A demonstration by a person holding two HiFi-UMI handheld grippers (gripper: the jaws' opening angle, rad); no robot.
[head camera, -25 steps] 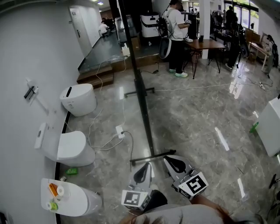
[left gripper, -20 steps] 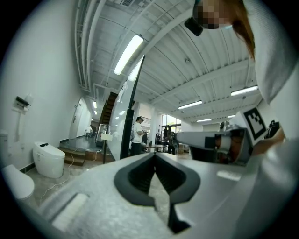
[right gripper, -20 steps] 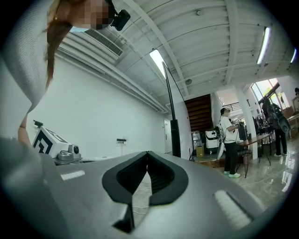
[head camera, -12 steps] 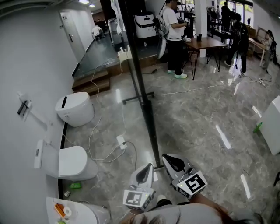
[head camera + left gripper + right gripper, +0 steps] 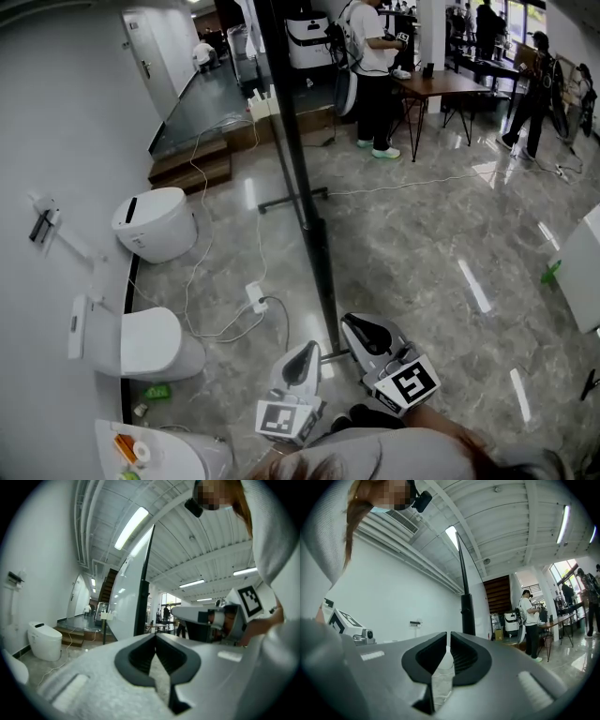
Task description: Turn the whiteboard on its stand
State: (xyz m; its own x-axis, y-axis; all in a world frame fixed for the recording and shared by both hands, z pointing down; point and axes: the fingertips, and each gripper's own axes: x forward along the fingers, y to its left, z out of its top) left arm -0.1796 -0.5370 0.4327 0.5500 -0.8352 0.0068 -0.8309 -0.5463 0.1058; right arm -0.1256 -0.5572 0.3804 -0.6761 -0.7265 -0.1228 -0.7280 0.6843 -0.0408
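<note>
Whiteboard (image 5: 296, 169) stands on the floor (image 5: 422, 253) ahead, seen edge-on as a thin dark line. Long axis runs straight away from the person, faces to left and right. Near stand foot (image 5: 328, 355) lies between the two grippers.

Left gripper (image 5: 305, 354): jaws closed, empty. Right gripper (image 5: 361, 328): jaws all but closed, a hairline slit, just been easing apart, nothing between.

Against a second ago: both grippers have come closer to the near foot; board's heading looks unchanged.

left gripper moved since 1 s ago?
Yes. The left gripper has advanced toward the whiteboard stand: its near foot bar lay clear ahead of the gripper before; now the gripper covers the bar's left end.
</note>
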